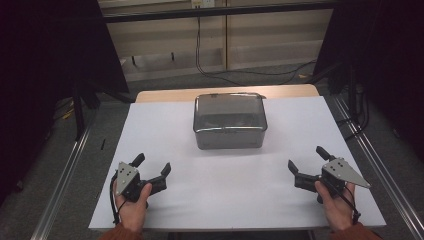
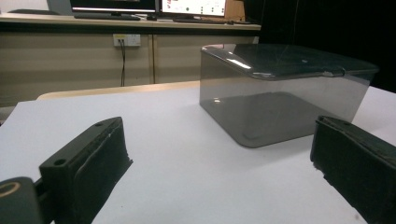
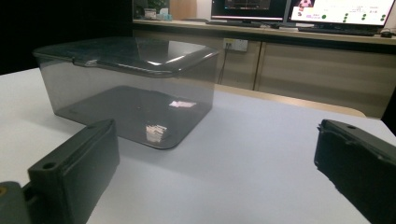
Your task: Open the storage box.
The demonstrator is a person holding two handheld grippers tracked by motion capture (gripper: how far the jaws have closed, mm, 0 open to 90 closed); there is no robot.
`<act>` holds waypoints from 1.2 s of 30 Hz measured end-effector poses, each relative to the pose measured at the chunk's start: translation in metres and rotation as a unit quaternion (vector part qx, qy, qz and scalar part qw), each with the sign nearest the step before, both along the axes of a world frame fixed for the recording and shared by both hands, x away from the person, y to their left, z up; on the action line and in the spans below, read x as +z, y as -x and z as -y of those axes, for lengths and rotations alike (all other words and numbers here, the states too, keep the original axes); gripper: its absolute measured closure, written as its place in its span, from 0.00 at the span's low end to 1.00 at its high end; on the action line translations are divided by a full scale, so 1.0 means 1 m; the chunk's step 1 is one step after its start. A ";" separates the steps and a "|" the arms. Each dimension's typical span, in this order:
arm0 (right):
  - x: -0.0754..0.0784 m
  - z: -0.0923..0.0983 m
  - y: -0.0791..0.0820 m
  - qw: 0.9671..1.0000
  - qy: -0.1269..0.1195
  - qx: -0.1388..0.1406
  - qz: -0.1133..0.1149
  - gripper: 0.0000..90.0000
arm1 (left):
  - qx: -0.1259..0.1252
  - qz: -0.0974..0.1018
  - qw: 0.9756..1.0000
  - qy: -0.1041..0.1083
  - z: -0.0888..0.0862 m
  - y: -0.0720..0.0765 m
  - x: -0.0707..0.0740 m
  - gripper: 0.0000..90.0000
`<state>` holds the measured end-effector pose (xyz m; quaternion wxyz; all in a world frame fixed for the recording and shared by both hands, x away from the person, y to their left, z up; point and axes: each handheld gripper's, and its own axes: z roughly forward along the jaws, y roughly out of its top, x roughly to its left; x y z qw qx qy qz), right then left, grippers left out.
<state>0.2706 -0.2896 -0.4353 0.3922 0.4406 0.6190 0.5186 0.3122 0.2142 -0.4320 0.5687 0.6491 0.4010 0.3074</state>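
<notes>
At the left of the high view, the person's left hand [image 1: 131, 200] rests low on the white table [image 1: 165, 125] near its front edge, holding the left gripper [image 1: 153, 164] with its tips aimed forward and a little toward the middle. Its jaws stand wide apart with nothing between them. The grey see-through box [image 1: 229, 121] sits at the middle of the table toward the far edge, its lid [image 1: 229, 111] shut on top. In the left gripper view the box [image 2: 285, 91] lies ahead and to the right, well apart from both jaws.

At the right, the right hand [image 1: 339, 202] also rests near the front edge, holding the right gripper [image 1: 308, 159] angled toward the middle. Its jaws are likewise spread wide and hold nothing. In the right gripper view the box [image 3: 126, 86] lies ahead and to the left, clear of the jaws.
</notes>
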 end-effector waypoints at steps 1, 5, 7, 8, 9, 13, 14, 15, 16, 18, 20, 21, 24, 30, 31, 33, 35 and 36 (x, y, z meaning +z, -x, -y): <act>0.000 0.000 0.000 1.000 0.000 0.000 0.000 0.00 | 0.000 0.000 1.000 0.000 0.000 0.000 0.000 0.04; -0.001 -0.006 -0.004 1.000 -0.001 0.009 0.000 0.00 | -0.004 0.001 1.000 0.000 0.001 -0.001 0.000 0.04; -0.001 -0.008 -0.006 1.000 -0.001 0.014 0.000 0.00 | -0.006 0.000 1.000 0.000 0.003 -0.001 -0.001 0.04; 0.000 -0.009 -0.006 1.000 -0.001 0.016 -0.001 0.00 | -0.006 0.000 1.000 0.000 0.003 -0.001 -0.001 0.04; 0.000 -0.009 -0.006 1.000 -0.001 0.016 -0.001 0.00 | -0.007 0.000 1.000 0.000 0.004 -0.001 -0.001 0.04; 0.000 -0.015 -0.008 1.000 -0.002 0.023 -0.002 0.00 | -0.011 0.000 1.000 -0.002 0.005 -0.001 -0.001 0.04; 0.000 -0.016 -0.009 1.000 -0.005 0.027 -0.004 0.00 | -0.011 -0.001 1.000 0.000 0.005 -0.001 -0.001 0.04; 0.000 -0.019 -0.012 0.999 -0.014 0.031 -0.009 0.00 | -0.010 -0.002 1.000 -0.001 0.006 -0.002 -0.002 0.04; 0.000 -0.021 -0.013 0.999 -0.016 0.034 -0.011 0.00 | -0.010 -0.002 1.000 -0.001 0.006 -0.002 -0.002 0.04; 0.000 -0.023 -0.015 0.999 -0.018 0.037 -0.011 0.00 | -0.011 -0.002 1.000 0.001 0.006 -0.002 -0.002 0.04; 0.000 -0.029 -0.019 0.999 -0.016 0.048 -0.015 0.00 | -0.012 -0.001 1.000 -0.004 0.006 -0.002 -0.001 0.04; 0.000 -0.031 -0.020 0.998 -0.015 0.052 -0.017 0.00 | -0.012 -0.001 1.000 -0.004 0.006 -0.002 -0.001 0.04; 0.000 -0.035 -0.022 0.998 -0.013 0.057 -0.020 0.00 | -0.013 -0.001 1.000 -0.003 0.006 -0.002 -0.002 0.04; 0.007 -0.046 -0.033 0.998 -0.016 0.057 -0.021 0.00 | -0.016 -0.001 1.000 -0.003 0.009 -0.005 -0.002 0.04; 0.007 -0.047 -0.035 0.998 -0.019 0.056 -0.027 0.00 | -0.018 -0.001 1.000 -0.004 0.009 -0.006 -0.002 0.04; 0.006 -0.048 -0.040 0.997 -0.025 0.056 -0.039 0.01 | -0.020 -0.002 1.000 -0.005 0.009 -0.007 -0.002 0.04; 0.006 -0.051 -0.043 0.997 -0.024 0.062 -0.040 0.01 | -0.019 -0.002 1.000 -0.004 0.010 -0.007 -0.002 0.04; 0.007 -0.053 -0.045 0.997 -0.023 0.065 -0.041 0.01 | -0.021 -0.004 1.000 -0.007 0.010 -0.008 -0.002 0.04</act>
